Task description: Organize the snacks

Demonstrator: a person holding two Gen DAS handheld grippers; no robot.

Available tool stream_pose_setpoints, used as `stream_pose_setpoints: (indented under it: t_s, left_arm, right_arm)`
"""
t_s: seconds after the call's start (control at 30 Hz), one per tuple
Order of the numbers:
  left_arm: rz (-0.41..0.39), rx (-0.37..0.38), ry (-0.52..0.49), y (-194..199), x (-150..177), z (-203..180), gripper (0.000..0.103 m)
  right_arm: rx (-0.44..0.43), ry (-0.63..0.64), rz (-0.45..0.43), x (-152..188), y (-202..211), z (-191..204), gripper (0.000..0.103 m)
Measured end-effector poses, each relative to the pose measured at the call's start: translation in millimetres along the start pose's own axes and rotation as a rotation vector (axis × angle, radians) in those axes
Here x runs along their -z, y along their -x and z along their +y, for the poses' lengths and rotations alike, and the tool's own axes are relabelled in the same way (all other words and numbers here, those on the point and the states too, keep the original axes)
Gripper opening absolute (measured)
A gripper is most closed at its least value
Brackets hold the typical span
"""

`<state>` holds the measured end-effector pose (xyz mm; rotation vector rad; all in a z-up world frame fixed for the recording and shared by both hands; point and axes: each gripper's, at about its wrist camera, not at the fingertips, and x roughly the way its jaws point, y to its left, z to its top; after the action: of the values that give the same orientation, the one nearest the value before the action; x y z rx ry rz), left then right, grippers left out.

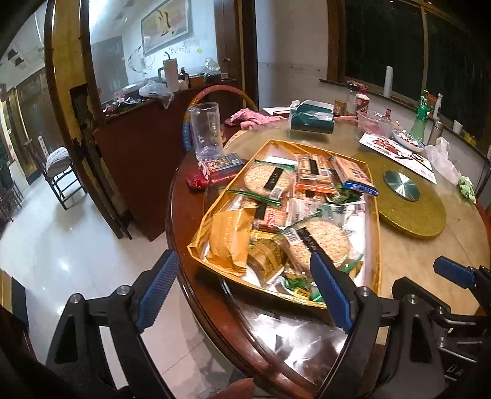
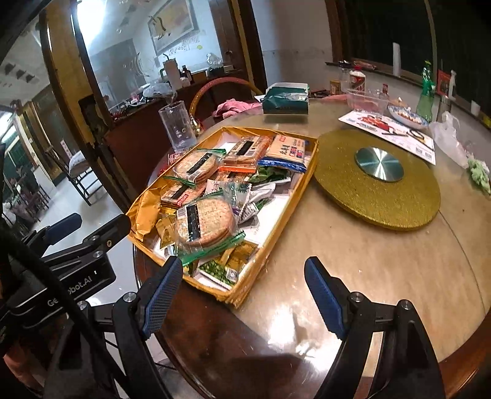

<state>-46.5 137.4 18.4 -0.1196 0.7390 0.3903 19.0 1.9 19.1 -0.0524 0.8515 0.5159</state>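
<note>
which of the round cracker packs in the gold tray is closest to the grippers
The round cracker pack at the tray's near end, by the gold wrapper. The other round pack lies further back, toward the clear glass.

This was a home, in the room where a family eats. A big round worktop stood in the middle, with a gold turning plate on it for sharing food. A gold tray full of snacks sat near the edge. Beside it stood a clear plastic cup, and farther back lay a pink cloth, a green bottle and a bowl. A dark wooden cabinet along the wall was crowded with bags and bottles. A big picture hung on the wall above it. A chair stood on the shiny tiled floor.
</note>
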Motion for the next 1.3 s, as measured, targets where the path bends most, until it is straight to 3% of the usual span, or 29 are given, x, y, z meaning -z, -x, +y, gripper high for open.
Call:
stream_pose_setpoints:
  t_s: [0.57, 1.3]
  left_arm:
    - [0.026, -0.018, 0.008, -25, -3, 17, 0.088]
    - [0.028, -0.024, -0.012, -27, -1, 15, 0.088]
  right_arm:
    - [0.04, 0.021, 0.048, -12, -34, 16, 0.082]
    - [0.03, 0.004, 0.049, -12, -37, 18, 0.082]
